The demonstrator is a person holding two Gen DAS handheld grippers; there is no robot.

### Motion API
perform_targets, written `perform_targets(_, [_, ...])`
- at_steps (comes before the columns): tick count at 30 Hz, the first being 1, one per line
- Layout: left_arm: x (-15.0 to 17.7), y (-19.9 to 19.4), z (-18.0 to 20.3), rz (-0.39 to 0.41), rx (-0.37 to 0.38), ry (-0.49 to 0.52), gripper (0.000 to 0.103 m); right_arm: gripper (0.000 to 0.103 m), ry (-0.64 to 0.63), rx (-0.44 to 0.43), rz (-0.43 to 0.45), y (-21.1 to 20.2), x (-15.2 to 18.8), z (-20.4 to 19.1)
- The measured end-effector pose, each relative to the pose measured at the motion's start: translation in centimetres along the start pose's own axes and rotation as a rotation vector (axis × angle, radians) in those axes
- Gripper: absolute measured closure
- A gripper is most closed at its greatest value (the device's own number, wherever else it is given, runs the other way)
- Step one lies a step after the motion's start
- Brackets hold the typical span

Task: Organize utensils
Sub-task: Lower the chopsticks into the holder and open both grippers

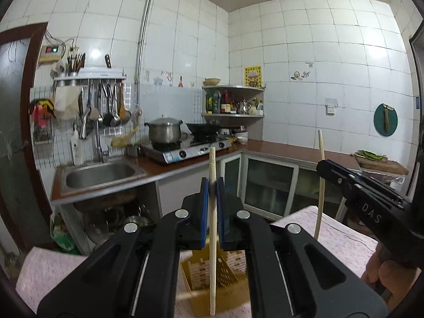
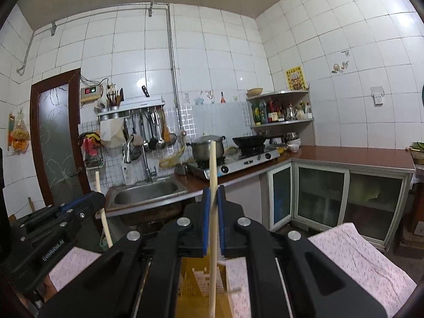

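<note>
Two pale chopsticks are held upright, one in each pair of tongs. The left tongs [image 1: 212, 185] are closed tight on the left chopstick [image 1: 212, 212], which is pinched between the blue pads [image 1: 204, 206] and stands nearly vertical, its lower end hanging over a yellow slotted basket [image 1: 206, 273]. The right tongs [image 2: 214, 193] are likewise clamped on the right chopstick [image 2: 212, 212], gripped partway along its length, with the same basket seen below it. Each pair of tongs is seen at the edge of the other's view, side by side and apart. The basket is set on a surface covered by a pink patterned cloth [image 1: 341, 238]. Beyond, a kitchen counter [image 1: 278, 145] with a steel sink [image 1: 100, 175] and a gas stove [image 1: 185, 149] bearing a pot [image 1: 164, 131] is seen.
</note>
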State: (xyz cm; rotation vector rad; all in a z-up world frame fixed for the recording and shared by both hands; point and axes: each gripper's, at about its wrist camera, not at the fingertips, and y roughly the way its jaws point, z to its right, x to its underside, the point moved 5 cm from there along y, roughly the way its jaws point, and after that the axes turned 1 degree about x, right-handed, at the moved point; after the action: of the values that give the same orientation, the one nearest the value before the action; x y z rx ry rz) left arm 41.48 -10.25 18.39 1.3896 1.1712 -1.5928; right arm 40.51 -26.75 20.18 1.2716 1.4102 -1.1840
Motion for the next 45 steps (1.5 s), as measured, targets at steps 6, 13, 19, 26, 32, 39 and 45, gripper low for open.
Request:
perform_targets(6, [-1.1,2.8,-1.4,0.045,-0.016,-0.038,0.099,0.097,-0.009,0.005,0.047,2.7,-0.7,-0.8])
perform_targets(13, [-0.5,4.6,-1.7,0.058,-0.027,-0.036,0.099,0.097,-0.06,0.029,0.112,5.0,-0.6,-1.3])
perform_targets(19, [2.3,5.9,-1.8,0.036,-0.027,-0.04,0.099,0.097,-0.1,0.021,0.097,6.5,2.9,-1.5])
perform_targets(26, [5.6,6.7,-2.3,-0.02,-0.016,-0.052,0.099,0.097,-0.116,-0.012,0.069,6.9,5.7,-1.3])
perform_targets(32, [8.5,6.6,-2.4,-0.08,-0.019,-0.05,0.098,0.097,-0.15,-0.009,-0.001,6.6,8.7,-1.1])
perform_targets(39, [10.3,5.6,-2.7,-0.142,-0.036,-0.052,0.098,0.095,-0.144,-0.016,-0.094,6.0,10.0,-0.4])
perform_targets(45, [10.0,2.0,-3.3,-0.134,-0.067,-0.084,0.043,0.038,-0.13,-0.023,-0.13,3.6,9.2,-0.4])
